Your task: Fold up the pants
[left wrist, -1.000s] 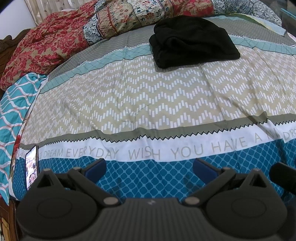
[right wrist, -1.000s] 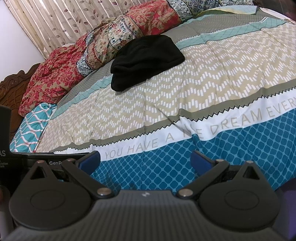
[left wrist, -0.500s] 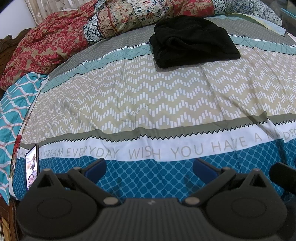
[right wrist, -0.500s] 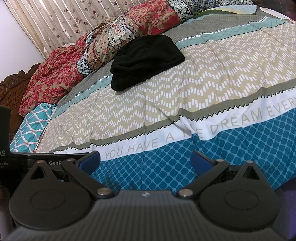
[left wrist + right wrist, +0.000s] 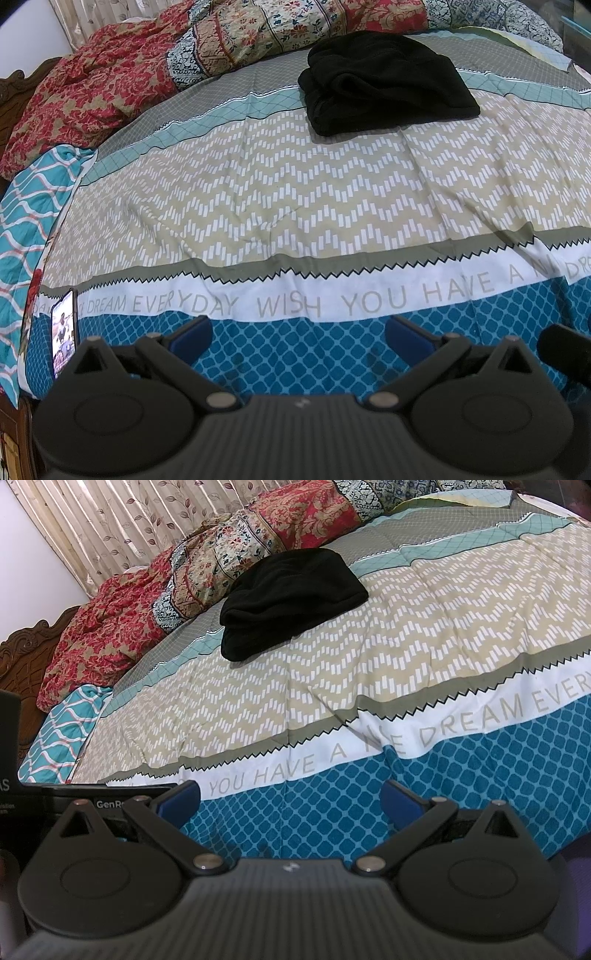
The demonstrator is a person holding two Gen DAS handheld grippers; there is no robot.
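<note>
Phone (image 5: pixel 64 334): we see it lit and propped at the bed's near left corner, just left of the left gripper's left finger.
Left gripper (image 5: pixel 298 334): we hold it low over the blue lattice band at the bed's near edge; its blue-padded fingers are spread wide with nothing between them.
Room ahead of the left gripper: from the fingertips up to the pants, only bare bedspread (image 5: pixel 280 206) lies in front of us, with shallow creases.
Pants (image 5: pixel 384 83): a black bundle, roughly folded, far ahead of the left gripper and a little to its right, on the grey and teal bands.
Right gripper (image 5: pixel 290 799): we hold it over the same blue band, further right along the near edge; its fingers are parted and grip nothing.
Pants from the right gripper (image 5: pixel 291 602): far ahead and slightly left, well apart from the fingertips.
Bed edges: a turquoise wavy sheet (image 5: pixel 26 221) hangs at the left side; a carved wooden headboard (image 5: pixel 26 650) shows beyond it.
Far side: a red floral quilt (image 5: pixel 110 627) is heaped along the far edge, just behind the pants.
Room: a leaf-print curtain (image 5: pixel 110 520) hangs behind the quilt.
</note>
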